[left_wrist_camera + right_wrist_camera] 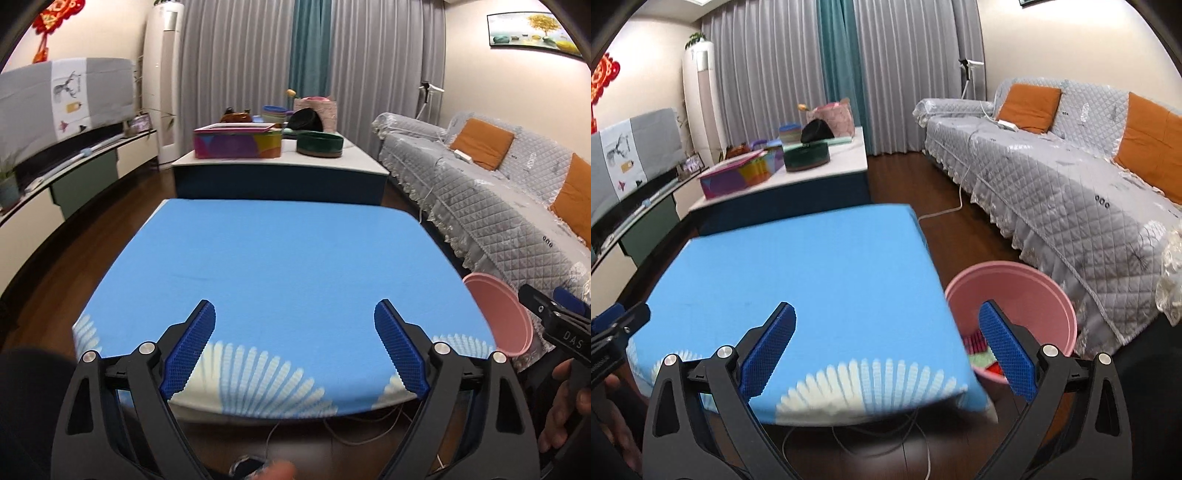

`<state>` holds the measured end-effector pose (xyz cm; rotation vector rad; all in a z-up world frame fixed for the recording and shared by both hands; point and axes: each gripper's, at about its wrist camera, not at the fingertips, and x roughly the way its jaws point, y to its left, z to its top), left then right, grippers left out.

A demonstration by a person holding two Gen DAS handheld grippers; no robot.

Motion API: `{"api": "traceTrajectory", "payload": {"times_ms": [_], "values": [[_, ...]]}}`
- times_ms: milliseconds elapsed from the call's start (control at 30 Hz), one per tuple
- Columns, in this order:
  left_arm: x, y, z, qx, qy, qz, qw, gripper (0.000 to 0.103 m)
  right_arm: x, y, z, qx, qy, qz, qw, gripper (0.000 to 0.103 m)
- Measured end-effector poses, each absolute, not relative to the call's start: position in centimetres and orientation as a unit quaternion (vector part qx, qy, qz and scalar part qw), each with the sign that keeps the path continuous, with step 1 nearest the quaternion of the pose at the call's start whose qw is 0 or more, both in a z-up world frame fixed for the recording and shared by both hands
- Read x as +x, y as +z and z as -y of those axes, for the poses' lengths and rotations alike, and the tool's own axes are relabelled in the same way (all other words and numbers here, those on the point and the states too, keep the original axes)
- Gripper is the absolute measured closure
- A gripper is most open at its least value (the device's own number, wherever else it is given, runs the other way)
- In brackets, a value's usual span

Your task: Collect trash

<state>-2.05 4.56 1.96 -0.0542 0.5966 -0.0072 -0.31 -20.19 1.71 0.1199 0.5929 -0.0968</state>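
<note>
Both tools are seen spread wide with nothing between the pads: the left gripper [294,345] is held over the near edge of the blue table [280,258], the right gripper [886,347] over its right corner. The pink bin [1049,295] is set on the floor just beside that corner, presumably for easy dropping; colourful trash [979,350] is seen inside. No trash is seen on the tabletop, so collection is judged nearly done
</note>
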Motion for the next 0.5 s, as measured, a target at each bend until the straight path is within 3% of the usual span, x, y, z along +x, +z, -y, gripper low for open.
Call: {"api": "traceTrajectory", "payload": {"times_ms": [500], "values": [[-2.0,0.6,-3.6,-0.015,-0.016,-0.299,0.954,0.018,-1.2,0.9,19.6,0.025,-0.065,-0.297,0.952,0.005]]}}
